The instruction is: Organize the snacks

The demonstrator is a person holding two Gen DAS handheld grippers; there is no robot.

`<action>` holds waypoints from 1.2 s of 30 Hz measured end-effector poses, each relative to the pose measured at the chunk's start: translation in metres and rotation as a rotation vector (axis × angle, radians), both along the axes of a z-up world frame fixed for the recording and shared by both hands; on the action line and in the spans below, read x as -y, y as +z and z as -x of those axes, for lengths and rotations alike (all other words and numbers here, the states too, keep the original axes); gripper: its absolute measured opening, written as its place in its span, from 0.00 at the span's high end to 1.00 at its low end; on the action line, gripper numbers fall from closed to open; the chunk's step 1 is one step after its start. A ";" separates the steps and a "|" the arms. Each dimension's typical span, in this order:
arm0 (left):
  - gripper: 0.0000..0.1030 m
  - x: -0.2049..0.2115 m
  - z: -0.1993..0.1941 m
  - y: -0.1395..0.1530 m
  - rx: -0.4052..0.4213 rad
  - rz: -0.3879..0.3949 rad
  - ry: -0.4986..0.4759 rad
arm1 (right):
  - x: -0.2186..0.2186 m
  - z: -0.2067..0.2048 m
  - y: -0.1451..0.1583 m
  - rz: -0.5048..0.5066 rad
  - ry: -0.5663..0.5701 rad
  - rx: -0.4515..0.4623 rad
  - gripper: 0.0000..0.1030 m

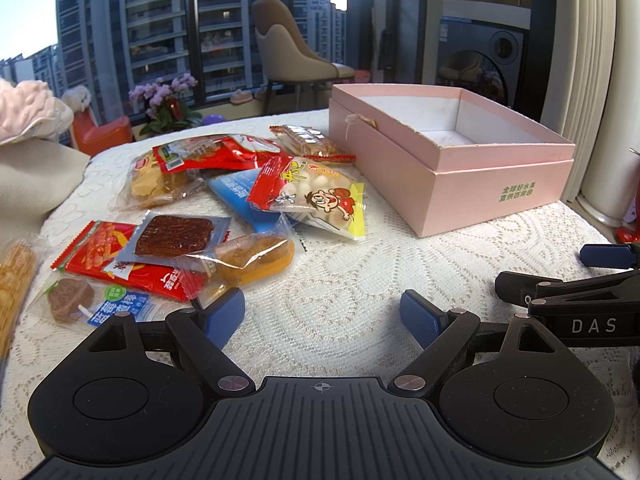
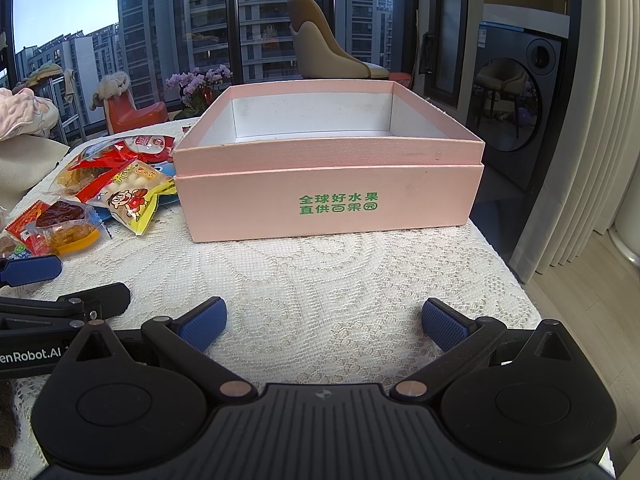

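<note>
An open pink box [image 1: 492,190] [image 2: 328,204] with a white inside stands on the lace-covered table, with nothing visible inside it. Several snack packets lie left of it: a cartoon-boy bag [image 1: 320,200] [image 2: 132,198], red packets [image 1: 216,154], a dark jerky pack [image 1: 176,234], an orange cake pack [image 1: 256,258], a lollipop [image 1: 70,300]. My left gripper [image 1: 322,318] is open and empty, low over the cloth just right of the snacks. My right gripper [image 2: 324,322] is open and empty, in front of the box. Each gripper shows at the edge of the other's view.
The table's right edge [image 2: 516,280] drops to the floor beside curtains [image 2: 600,120] and a washing machine [image 2: 520,104]. A cushion and pink cloth [image 1: 28,120] lie at the far left. A chair [image 1: 288,56] and flowers [image 1: 164,100] stand by the window behind.
</note>
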State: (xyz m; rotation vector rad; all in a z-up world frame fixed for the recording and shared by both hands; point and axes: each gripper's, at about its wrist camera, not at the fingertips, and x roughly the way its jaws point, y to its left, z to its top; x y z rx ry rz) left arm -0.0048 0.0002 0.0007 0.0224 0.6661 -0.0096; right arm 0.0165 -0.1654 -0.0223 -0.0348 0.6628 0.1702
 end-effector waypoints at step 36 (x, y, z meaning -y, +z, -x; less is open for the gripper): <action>0.29 -0.151 0.036 0.057 -0.034 -0.080 0.341 | -0.024 -0.030 0.020 0.061 0.067 -0.190 0.04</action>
